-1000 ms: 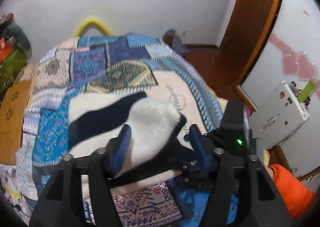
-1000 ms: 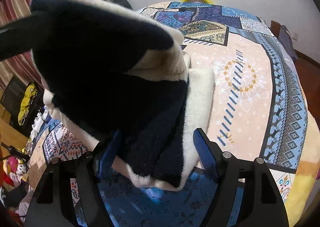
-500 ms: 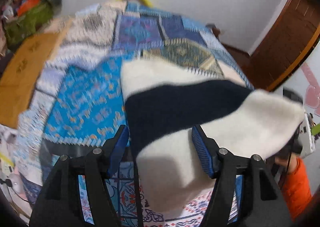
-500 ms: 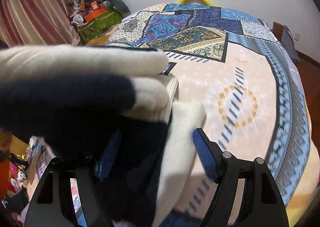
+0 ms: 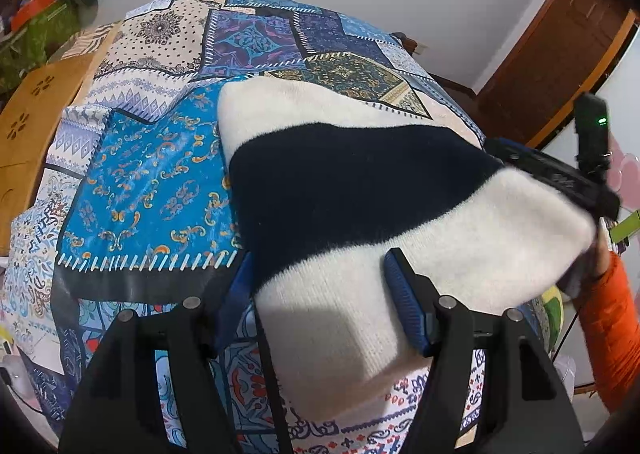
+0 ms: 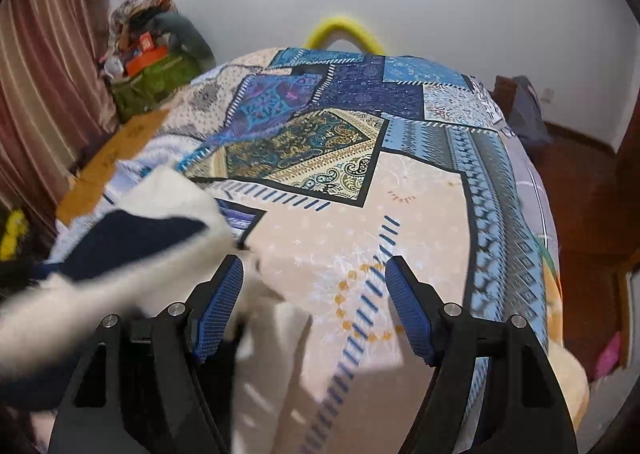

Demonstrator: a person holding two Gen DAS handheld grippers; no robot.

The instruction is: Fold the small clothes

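A white knitted garment with a broad navy band (image 5: 360, 190) lies folded over on the patchwork bedspread (image 5: 152, 174). In the left wrist view its near white end rests between the blue pads of my open left gripper (image 5: 320, 294), which does not pinch it. In the right wrist view the garment (image 6: 132, 250) is blurred at the left, beside the left finger. My right gripper (image 6: 314, 306) is open and empty over the beige patch of the bedspread (image 6: 400, 222). The right gripper's body shows in the left wrist view (image 5: 560, 178) at the garment's right end.
The bed fills both views. A wooden board (image 5: 32, 122) lies along its left side. A green bag of clutter (image 6: 156, 78) stands at the far left corner by the curtain. A wooden door (image 5: 552, 66) and floor are to the right.
The right gripper has drawn out from under the garment and now faces open bedspread. The garment has dropped lower and flatter on the bed. The left gripper stays open around its near end.
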